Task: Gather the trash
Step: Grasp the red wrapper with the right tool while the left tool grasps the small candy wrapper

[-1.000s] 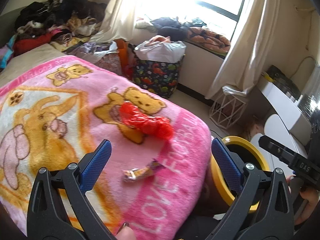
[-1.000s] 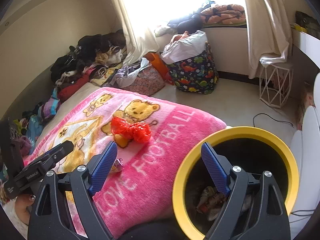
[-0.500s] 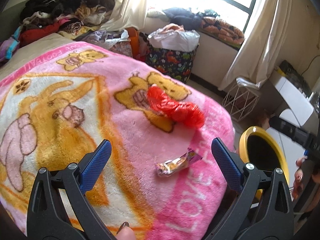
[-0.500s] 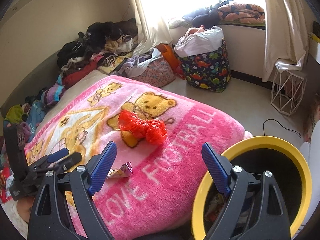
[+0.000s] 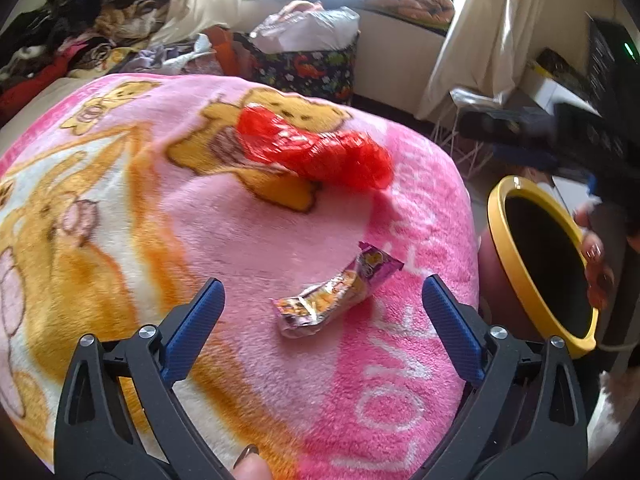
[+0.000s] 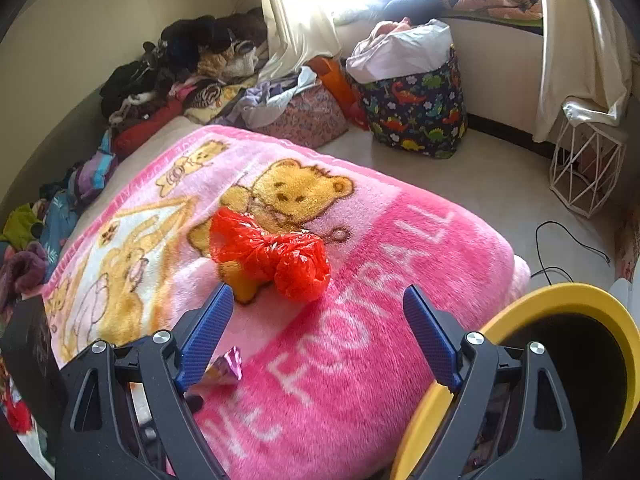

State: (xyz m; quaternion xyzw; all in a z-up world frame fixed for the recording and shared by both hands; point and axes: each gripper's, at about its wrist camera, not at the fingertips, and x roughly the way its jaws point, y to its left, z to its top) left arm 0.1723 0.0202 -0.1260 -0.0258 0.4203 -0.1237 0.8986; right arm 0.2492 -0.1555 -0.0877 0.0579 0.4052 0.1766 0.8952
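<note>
A crumpled red plastic bag (image 5: 316,152) and a shiny purple snack wrapper (image 5: 336,294) lie on a pink bear blanket (image 5: 160,208) on the bed. My left gripper (image 5: 320,308) is open, jaws wide on either side of the wrapper, just above it. My right gripper (image 6: 318,320) is open and empty, just short of the red bag (image 6: 270,254); the wrapper (image 6: 224,370) shows by its left finger. A yellow-rimmed black bin (image 5: 536,264) stands right of the bed, also in the right wrist view (image 6: 568,304).
A dinosaur-print bag (image 6: 416,108) and a white wire stand (image 6: 586,168) stand on the floor by the window. Clothes are piled at the bed's far end (image 6: 184,64). A black cable (image 6: 572,248) lies on the floor.
Both grippers have moved forward over the bed. The left one has closed in on the wrapper; the right has swung left from over the bin toward the red bag.
</note>
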